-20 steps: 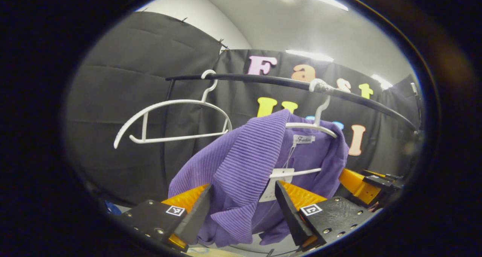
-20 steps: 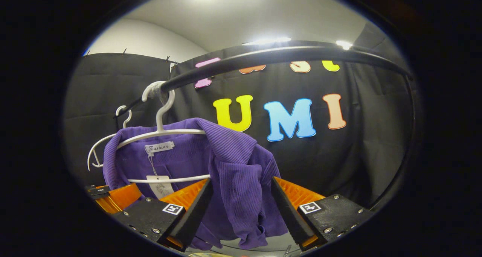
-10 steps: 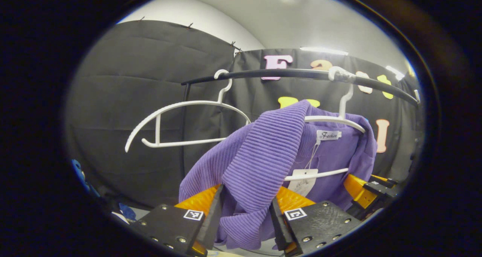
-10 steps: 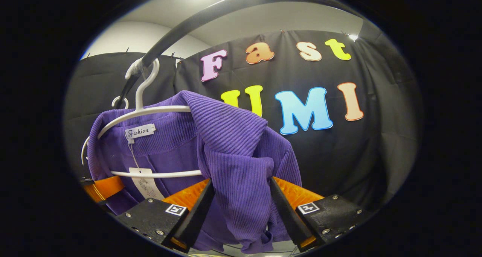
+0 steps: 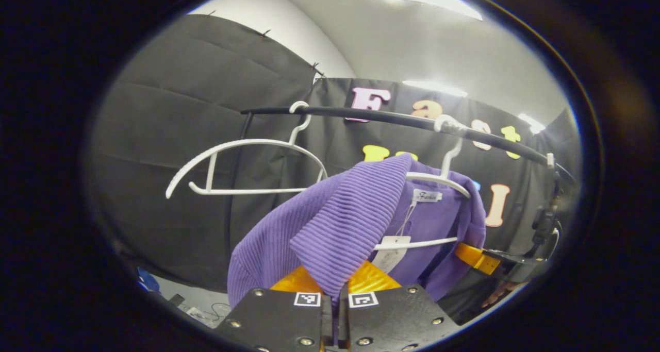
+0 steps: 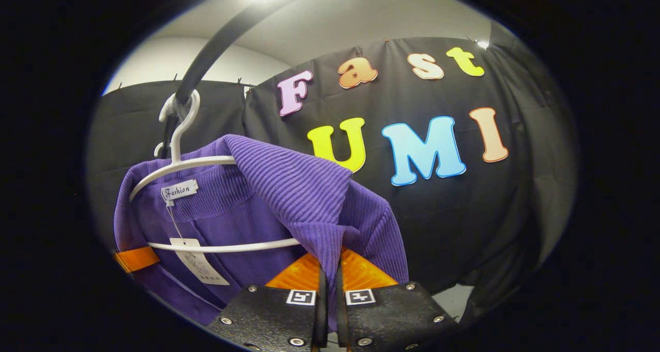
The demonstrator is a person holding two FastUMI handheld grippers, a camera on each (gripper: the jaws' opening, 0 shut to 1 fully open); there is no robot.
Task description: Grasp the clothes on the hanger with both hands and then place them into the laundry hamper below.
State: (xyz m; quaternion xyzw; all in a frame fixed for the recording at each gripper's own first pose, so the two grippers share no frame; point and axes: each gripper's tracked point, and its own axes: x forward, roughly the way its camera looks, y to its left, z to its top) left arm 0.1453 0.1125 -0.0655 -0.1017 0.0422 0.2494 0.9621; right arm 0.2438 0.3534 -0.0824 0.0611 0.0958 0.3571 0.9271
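Both grippers are clenched on the purple ribbed cardigan (image 5: 356,213) draped over the white hanger (image 5: 438,179): the left gripper (image 5: 332,282) and right gripper (image 6: 330,269) each pinch one shoulder below the hanger.

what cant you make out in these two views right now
- Laundry hamper: it sits below what both views frame, so its place cannot be told.
- Lower part of the purple ribbed garment: cut off behind the right claw; likewise behind the left claw.
- Paper hang tag: print too small.
- Far end of the black rail: blurred at the edge, left gripper view.
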